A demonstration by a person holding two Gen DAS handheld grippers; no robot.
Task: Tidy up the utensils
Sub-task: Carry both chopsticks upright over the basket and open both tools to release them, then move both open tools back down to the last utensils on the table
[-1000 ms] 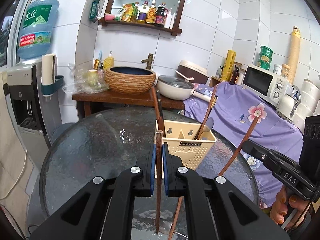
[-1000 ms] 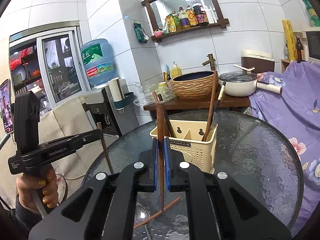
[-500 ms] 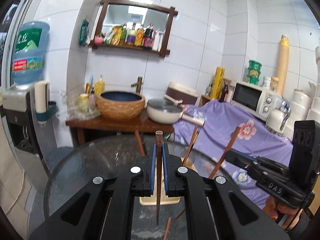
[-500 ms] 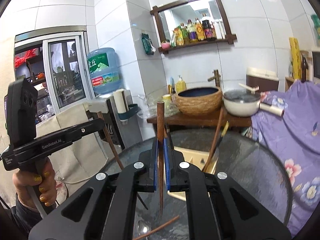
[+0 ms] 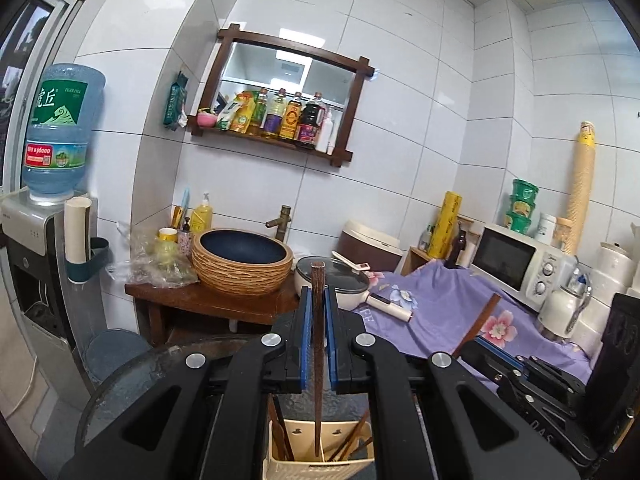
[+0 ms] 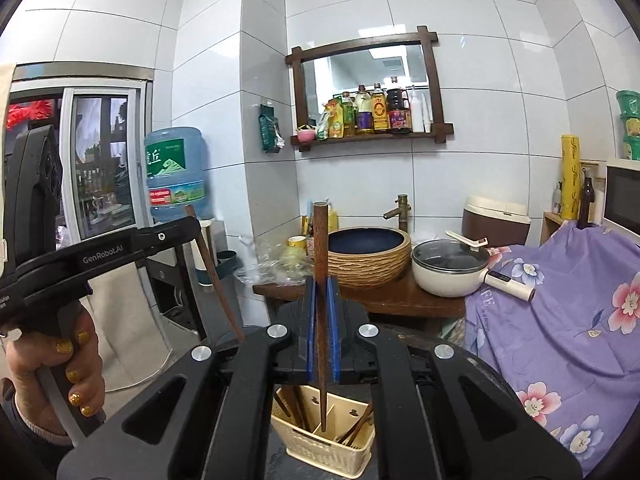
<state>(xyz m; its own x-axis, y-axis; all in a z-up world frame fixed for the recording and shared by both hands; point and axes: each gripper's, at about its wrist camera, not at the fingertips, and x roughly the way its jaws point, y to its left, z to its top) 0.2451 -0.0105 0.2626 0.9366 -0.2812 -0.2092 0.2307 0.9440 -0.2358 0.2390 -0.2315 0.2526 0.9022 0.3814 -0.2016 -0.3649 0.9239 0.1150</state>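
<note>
Left gripper (image 5: pixel 316 344): closed on a dark brown wooden chopstick (image 5: pixel 317 360) that stands upright between its blue pads (image 5: pixel 306 344); the tip hangs over the holder at the bottom centre of the left wrist view.

Right gripper (image 6: pixel 321 332): clamped on a second dark wooden chopstick (image 6: pixel 320 312), also upright, its tip over the middle divider of the holder.

Holder: the cream plastic slotted utensil basket (image 5: pixel 280 458) sits on the round dark glass bench (image 5: pixel 132 376) and already carries several chopsticks leaning in its compartments.

Change: a second ago the basket filled the middle of both views and the chopstick tips reached down near the glass; now it has slid to the bottom edge and wall tiles fill most of each frame, so both grippers have lifted.

Meaning: both chopsticks look clear of the bench and roughly lined up above the basket; lowering them in and releasing seems to be what remains.

Left wrist view only: the right gripper's black body at lower right, its chopstick slanting up over the purple floral cloth (image 5: pixel 448 300).

Right wrist view only: the person's hand (image 6: pixel 52 372) on the left gripper's handle at lower left, and the window behind.
</note>
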